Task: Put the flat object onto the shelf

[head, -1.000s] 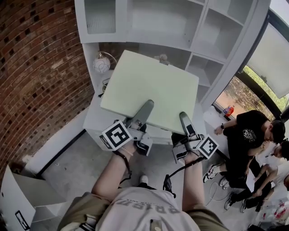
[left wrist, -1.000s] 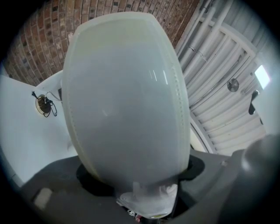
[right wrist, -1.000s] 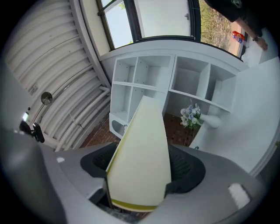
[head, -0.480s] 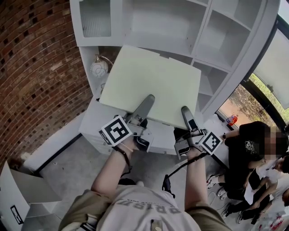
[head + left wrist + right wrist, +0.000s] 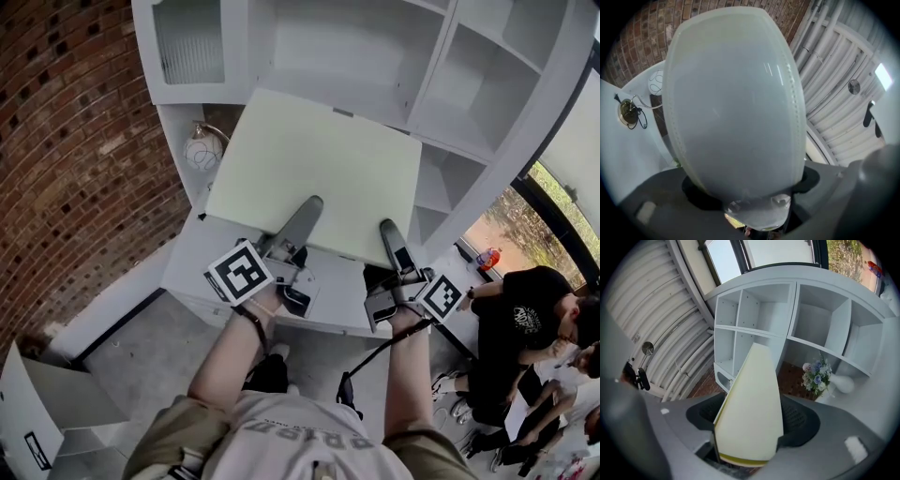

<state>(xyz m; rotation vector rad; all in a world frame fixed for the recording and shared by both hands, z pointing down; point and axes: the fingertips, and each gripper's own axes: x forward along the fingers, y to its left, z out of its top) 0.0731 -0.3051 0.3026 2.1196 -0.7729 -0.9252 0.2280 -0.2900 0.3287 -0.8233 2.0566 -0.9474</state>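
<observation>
The fingers (image 5: 296,231) of the left gripper (image 5: 306,214) and right gripper (image 5: 390,236) clamped the near edge of the flat board (image 5: 319,173), held before the white shelf (image 5: 375,47), nearer it than a second earlier.

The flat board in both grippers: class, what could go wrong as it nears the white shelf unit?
1. The left gripper and right gripper clamp only the near edge of the flat board, so it could tilt or slip out.
2. Its far edge could knock the flower vase or the white ball on the shelf unit.
3. A corner might catch a divider.
</observation>
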